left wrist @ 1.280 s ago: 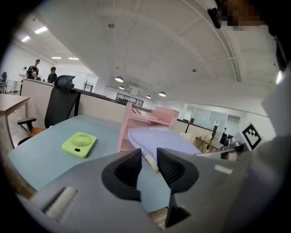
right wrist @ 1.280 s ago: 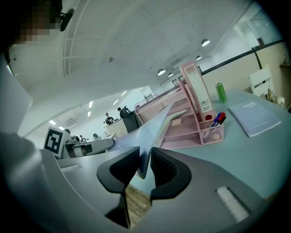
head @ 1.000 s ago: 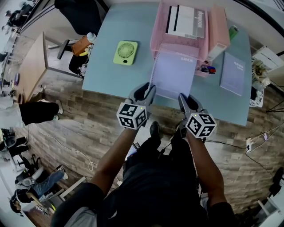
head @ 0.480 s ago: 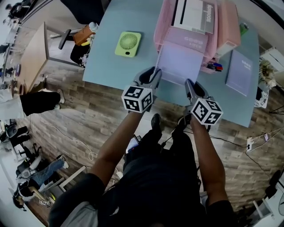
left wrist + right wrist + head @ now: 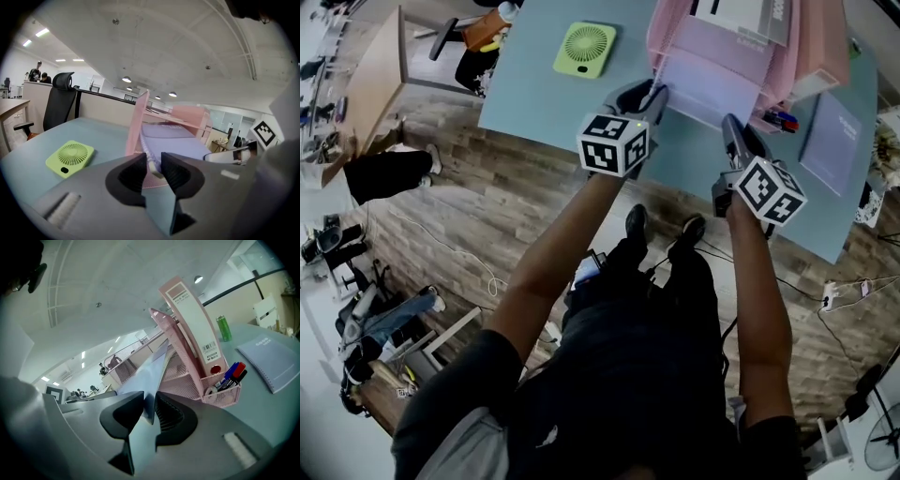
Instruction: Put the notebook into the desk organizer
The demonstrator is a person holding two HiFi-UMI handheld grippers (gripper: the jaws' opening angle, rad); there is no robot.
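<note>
A lavender spiral notebook [image 5: 712, 82] lies flat with its far part inside the lower tray of the pink mesh desk organizer [image 5: 811, 58]. My left gripper [image 5: 654, 96] is shut on the notebook's near left corner, at the spiral edge [image 5: 151, 161]. My right gripper [image 5: 734, 133] is shut on the near right corner. In the left gripper view the jaws [image 5: 153, 171] pinch the binding, and the notebook [image 5: 178, 145] runs beside the organizer's pink wall [image 5: 138, 123]. In the right gripper view the jaws [image 5: 150, 416] clamp the notebook's edge [image 5: 140, 386] beside the organizer [image 5: 187, 369].
A green mini fan [image 5: 584, 49] lies on the blue table [image 5: 544, 108] to the left. A second lavender notebook [image 5: 832, 129] lies right of the organizer, whose cup holds pens [image 5: 233, 373]. A pink file box [image 5: 192, 317] and a green can [image 5: 223, 328] stand behind.
Both grippers have pushed the notebook away from me, deeper into the organizer's lower tray. Less of the notebook now sticks out over the table.
</note>
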